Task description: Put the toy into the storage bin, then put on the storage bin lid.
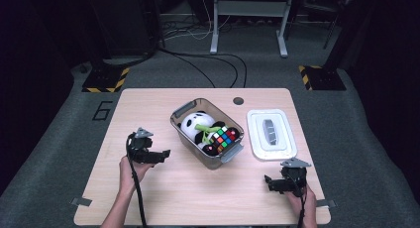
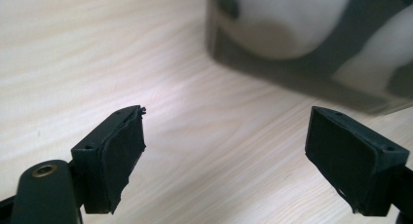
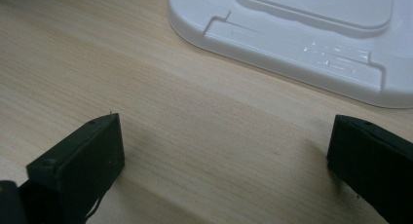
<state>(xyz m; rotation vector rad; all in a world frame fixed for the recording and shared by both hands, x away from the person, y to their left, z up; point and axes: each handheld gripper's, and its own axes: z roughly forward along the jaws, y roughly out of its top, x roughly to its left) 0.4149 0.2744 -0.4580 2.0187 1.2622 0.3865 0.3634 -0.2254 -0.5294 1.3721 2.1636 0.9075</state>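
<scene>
One translucent grey bin (image 1: 184, 130), toy-filled

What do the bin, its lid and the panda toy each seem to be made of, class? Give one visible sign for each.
Bin: probably smoky translucent plastic, since its contents show through the wall.
Lid: likely white moulded plastic, glossy, with highlights on its stepped rim.
Panda toy: apparently soft plush fabric, matte, rounded and without shine.
</scene>
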